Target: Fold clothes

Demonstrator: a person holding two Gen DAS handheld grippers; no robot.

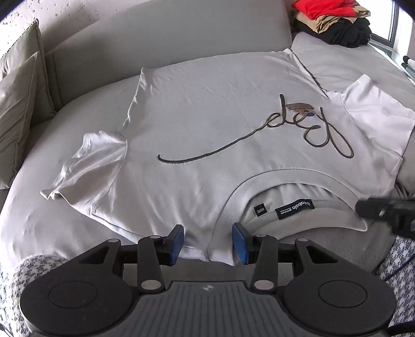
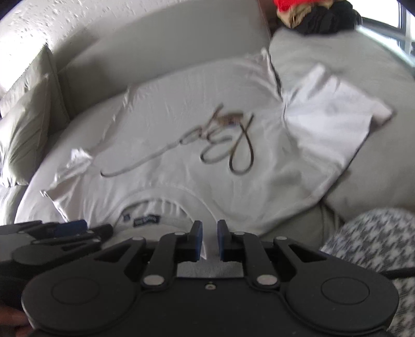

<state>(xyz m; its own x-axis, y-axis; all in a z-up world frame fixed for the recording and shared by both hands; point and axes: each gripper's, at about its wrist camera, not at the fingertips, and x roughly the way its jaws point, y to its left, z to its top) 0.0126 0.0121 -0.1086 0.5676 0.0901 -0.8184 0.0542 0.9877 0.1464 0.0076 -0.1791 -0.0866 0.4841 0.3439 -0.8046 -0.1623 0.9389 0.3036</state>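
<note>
A: White t-shirt (image 1: 207, 124) lies flat on the sofa (image 1: 166, 33), collar toward us, hem far.
B: Left gripper (image 1: 207, 242) spread at the shoulder; right gripper (image 2: 209, 239) pinches the collar-side edge.

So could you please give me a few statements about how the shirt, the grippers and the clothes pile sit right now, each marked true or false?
1. The white T-shirt lies spread out with its print facing up. True.
2. The neck label is at the edge nearest the grippers. True.
3. The left gripper is clamped fully shut. False: its jaws stand apart at the shirt's near edge.
4. The clothes pile rests on top of the T-shirt. False: it sits apart, beyond the far corner.
5. The pile's top garment is blue. False: it is red.
</note>
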